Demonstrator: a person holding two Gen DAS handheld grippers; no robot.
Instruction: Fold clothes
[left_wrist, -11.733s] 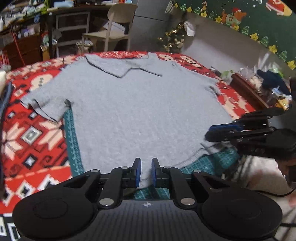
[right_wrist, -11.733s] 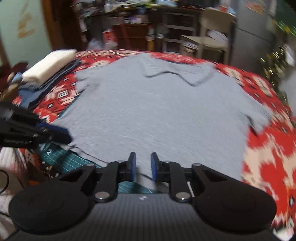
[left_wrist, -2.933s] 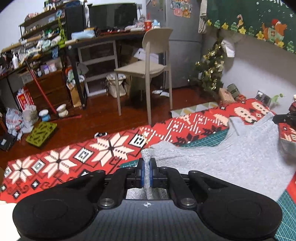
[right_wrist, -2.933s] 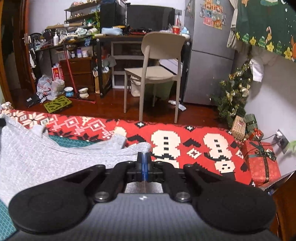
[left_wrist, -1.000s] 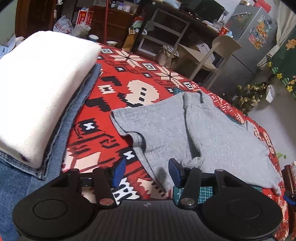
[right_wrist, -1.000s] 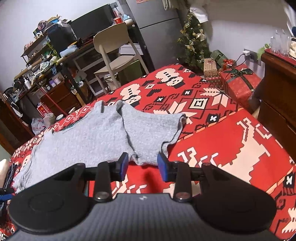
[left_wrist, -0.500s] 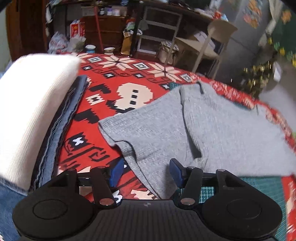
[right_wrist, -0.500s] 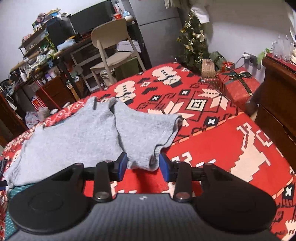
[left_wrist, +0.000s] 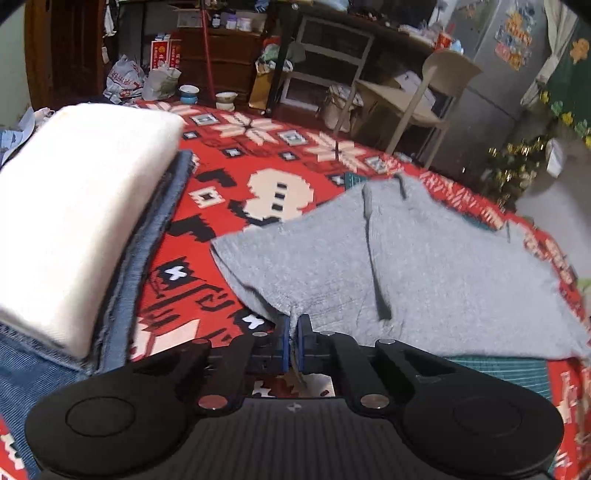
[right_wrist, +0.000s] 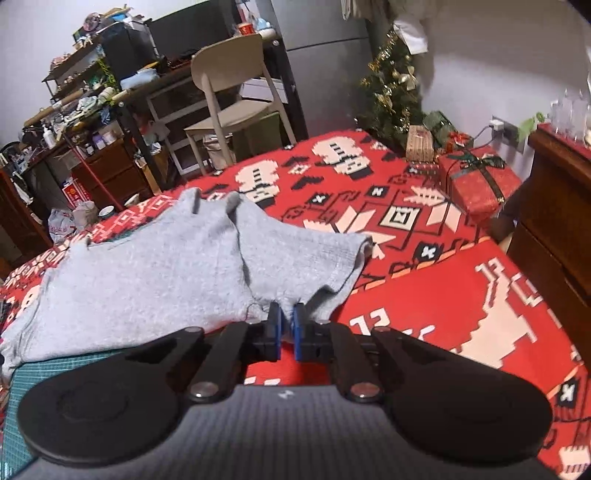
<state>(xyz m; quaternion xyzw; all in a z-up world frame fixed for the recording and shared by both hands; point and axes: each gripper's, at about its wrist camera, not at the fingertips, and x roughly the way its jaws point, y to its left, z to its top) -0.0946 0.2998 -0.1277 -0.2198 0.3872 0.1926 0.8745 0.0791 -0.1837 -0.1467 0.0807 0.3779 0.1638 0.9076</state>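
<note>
My left gripper (left_wrist: 294, 328) is clamped on the near edge of the grey shirt (left_wrist: 424, 266), a pinch of cloth caught between its blue pads. My right gripper (right_wrist: 286, 325) is closing on the shirt's other near corner, fabric between its jaws. The shirt lies folded across the red patterned cloth (left_wrist: 280, 192) on the tabletop, beside a white folded towel (left_wrist: 77, 206) stacked on jeans (left_wrist: 147, 243).

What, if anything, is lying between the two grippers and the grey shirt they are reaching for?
Nothing visible. The left gripper has its fingers pinched on the near edge of the grey shirt. The right gripper is closing on the shirt's other end, with cloth already between its fingers.
</note>
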